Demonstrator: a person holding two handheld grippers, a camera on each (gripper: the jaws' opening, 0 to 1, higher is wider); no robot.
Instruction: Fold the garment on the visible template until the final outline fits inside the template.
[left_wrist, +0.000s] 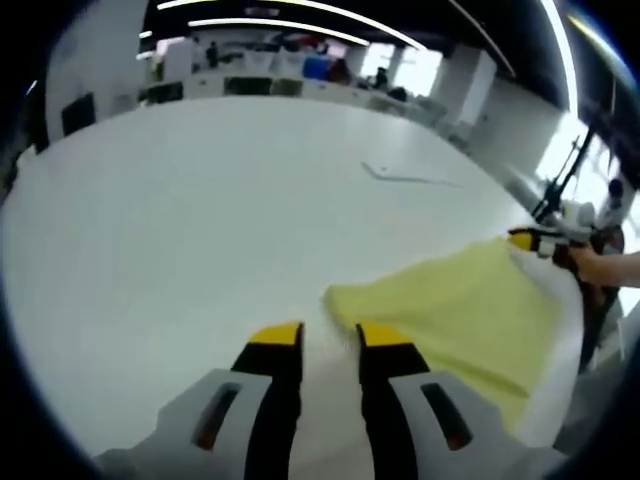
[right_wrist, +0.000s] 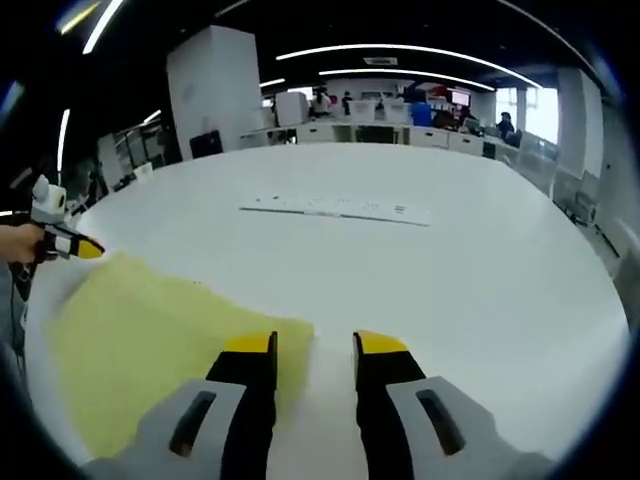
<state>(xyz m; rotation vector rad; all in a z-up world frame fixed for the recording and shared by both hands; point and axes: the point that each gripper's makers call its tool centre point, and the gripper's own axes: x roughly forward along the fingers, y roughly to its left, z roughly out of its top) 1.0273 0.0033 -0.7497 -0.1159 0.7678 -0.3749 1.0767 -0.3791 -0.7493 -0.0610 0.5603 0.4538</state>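
- Garment: a pale yellow piece of cloth is seen spread flat on the white bench, near the edge closest to the person.
- Left tongs are held apart with a clear gap between the yellow tips, and nothing is gripped. One corner of the garment is seen just ahead of the right-hand tip, but whether it is touched can't be told.
- Right tongs are parted as well and nothing is gripped; the cloth lies under and beside the left-hand tip, and bare bench is seen past the other tip.
- In the left gripper view, the other tongs are seen at the far corner of the garment, held by a hand.
- In the right gripper view, the other tongs are seen by the far left corner of the cloth, with a hand behind them.
- Thin markings are seen further out on the bench, well apart from the garment. They are too faint to be made out properly.
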